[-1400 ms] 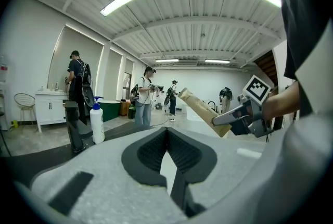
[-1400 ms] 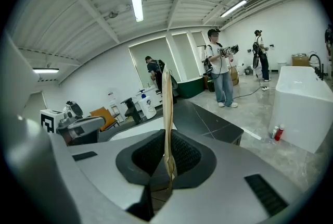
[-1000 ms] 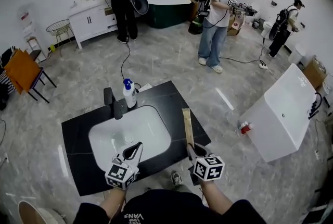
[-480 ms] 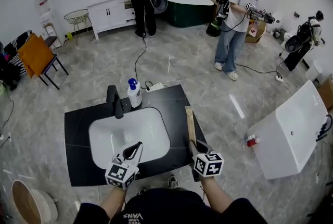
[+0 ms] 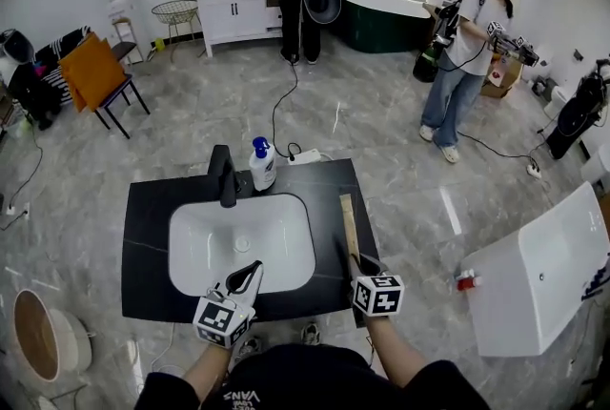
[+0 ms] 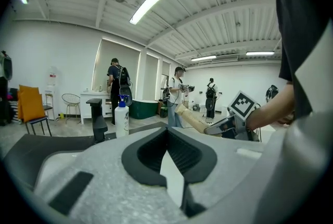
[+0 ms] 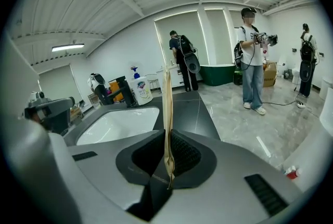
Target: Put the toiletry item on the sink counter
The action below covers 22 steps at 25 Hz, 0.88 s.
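A long flat tan toiletry pack [image 5: 348,219] points away from me over the black sink counter [image 5: 143,227], along the strip to the right of the white basin [image 5: 238,241]. My right gripper [image 5: 357,263] is shut on its near end. In the right gripper view the pack [image 7: 167,103] stands edge-on between the pads of that gripper [image 7: 167,137]. Whether its far end touches the counter I cannot tell. My left gripper [image 5: 252,272] hovers at the basin's near rim, its fingers together on nothing; its own view shows the left gripper [image 6: 167,132] the same way.
A black faucet [image 5: 226,174] and a white pump bottle [image 5: 262,163] stand behind the basin. A white tub [image 5: 543,270] with a small red-capped bottle [image 5: 465,280] beside it lies on the floor to the right. Several people, an orange chair [image 5: 95,74] and cables are farther back.
My head view has swung, so the counter sits more in the middle. Both grippers keep their places by the basin, and the right one still holds the tan pack.
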Each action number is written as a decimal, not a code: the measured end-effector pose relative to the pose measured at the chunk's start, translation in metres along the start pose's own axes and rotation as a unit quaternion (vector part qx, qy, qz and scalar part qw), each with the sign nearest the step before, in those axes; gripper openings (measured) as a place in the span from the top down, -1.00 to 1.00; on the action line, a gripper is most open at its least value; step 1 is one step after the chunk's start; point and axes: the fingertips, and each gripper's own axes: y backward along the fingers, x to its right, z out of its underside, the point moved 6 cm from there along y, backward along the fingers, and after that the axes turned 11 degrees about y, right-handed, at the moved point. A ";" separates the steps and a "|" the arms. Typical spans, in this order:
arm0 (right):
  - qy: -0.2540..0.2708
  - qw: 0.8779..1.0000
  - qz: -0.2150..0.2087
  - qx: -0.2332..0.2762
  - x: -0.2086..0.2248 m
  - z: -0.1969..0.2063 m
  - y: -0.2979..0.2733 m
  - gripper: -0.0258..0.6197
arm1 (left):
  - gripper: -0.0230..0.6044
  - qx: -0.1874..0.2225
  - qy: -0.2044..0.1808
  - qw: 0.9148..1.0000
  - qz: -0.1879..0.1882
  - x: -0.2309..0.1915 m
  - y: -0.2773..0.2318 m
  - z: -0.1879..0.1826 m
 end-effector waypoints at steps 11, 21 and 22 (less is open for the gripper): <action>0.032 0.997 -0.028 -0.056 0.016 0.007 -0.051 0.81 | 0.91 0.007 0.006 0.998 -0.063 -0.001 0.013 0.007; -0.016 0.992 -0.055 -0.114 0.022 -0.002 -0.094 0.81 | 0.91 0.006 0.014 0.996 -0.084 -0.004 0.014 0.013; -0.022 0.991 -0.055 -0.119 0.023 -0.004 -0.096 0.80 | 0.91 0.006 0.014 0.996 -0.084 -0.003 0.014 0.013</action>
